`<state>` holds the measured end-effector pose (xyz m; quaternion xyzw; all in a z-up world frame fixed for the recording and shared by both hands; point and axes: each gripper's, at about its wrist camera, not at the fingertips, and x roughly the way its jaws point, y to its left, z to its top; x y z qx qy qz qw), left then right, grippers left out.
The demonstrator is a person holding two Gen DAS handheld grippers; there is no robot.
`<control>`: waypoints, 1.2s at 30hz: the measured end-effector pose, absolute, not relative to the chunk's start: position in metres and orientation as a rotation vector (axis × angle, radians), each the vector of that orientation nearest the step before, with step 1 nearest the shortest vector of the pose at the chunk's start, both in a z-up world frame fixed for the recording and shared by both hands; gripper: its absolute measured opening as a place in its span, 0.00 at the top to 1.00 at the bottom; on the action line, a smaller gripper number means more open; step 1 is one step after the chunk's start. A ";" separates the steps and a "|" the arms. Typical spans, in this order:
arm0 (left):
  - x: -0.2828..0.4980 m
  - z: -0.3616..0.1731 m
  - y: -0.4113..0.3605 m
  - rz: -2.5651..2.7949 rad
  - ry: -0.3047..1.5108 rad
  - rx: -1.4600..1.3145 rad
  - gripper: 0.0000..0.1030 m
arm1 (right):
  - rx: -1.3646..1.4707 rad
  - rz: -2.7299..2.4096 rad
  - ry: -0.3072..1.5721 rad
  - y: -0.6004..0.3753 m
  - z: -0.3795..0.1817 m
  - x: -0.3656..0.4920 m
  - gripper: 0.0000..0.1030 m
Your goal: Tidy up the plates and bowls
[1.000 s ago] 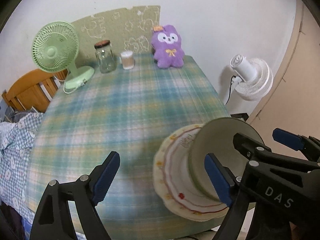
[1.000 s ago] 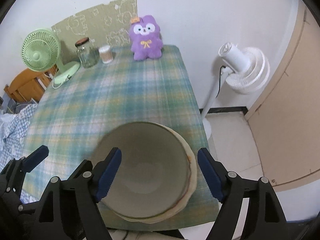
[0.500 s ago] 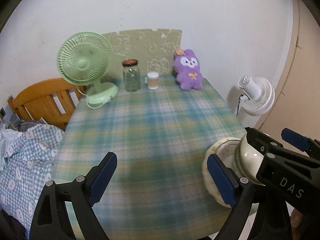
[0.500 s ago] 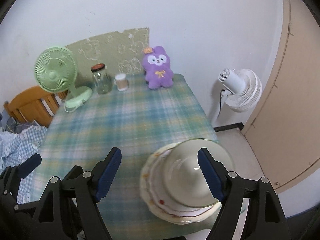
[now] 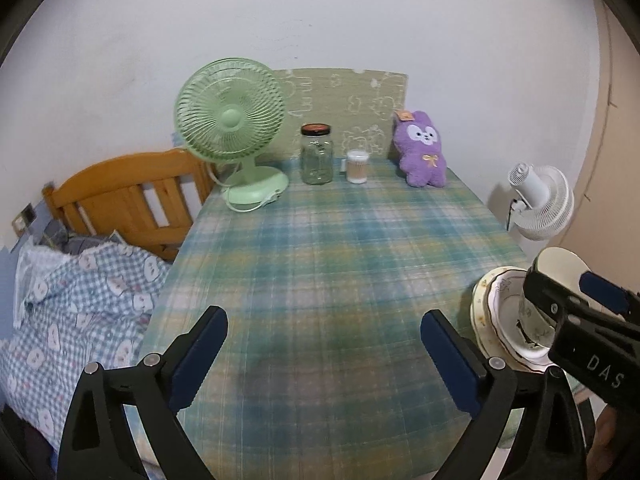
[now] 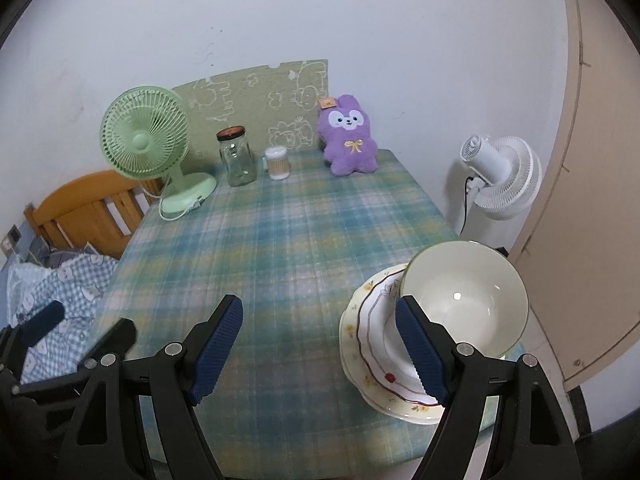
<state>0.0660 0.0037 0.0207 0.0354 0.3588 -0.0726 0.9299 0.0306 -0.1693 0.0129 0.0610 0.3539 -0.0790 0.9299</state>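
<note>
I see my left gripper [image 5: 324, 352] at lower centre, jaws opening with only tablecloth [image 5: 332, 248] between them. My right gripper [image 6: 320, 344] stands wide, holding nothing. At lower right, the bowl [image 6: 468, 300] rests on stacked plates [image 6: 368, 320] near the table's edge.

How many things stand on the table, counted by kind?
Plates: 2
Bowl: 1
Green fan: 1
Jar: 1
Swab pot: 1
Plush toy: 1
Total: 7
</note>
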 end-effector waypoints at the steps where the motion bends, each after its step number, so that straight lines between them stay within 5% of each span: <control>1: 0.062 0.018 0.006 -0.143 0.726 0.065 0.03 | 0.119 -0.156 0.722 -0.168 0.009 0.027 0.21; 36: 0.041 -0.003 0.024 -0.109 0.612 0.039 0.00 | 0.102 -0.078 0.644 -0.153 -0.021 0.009 0.18</control>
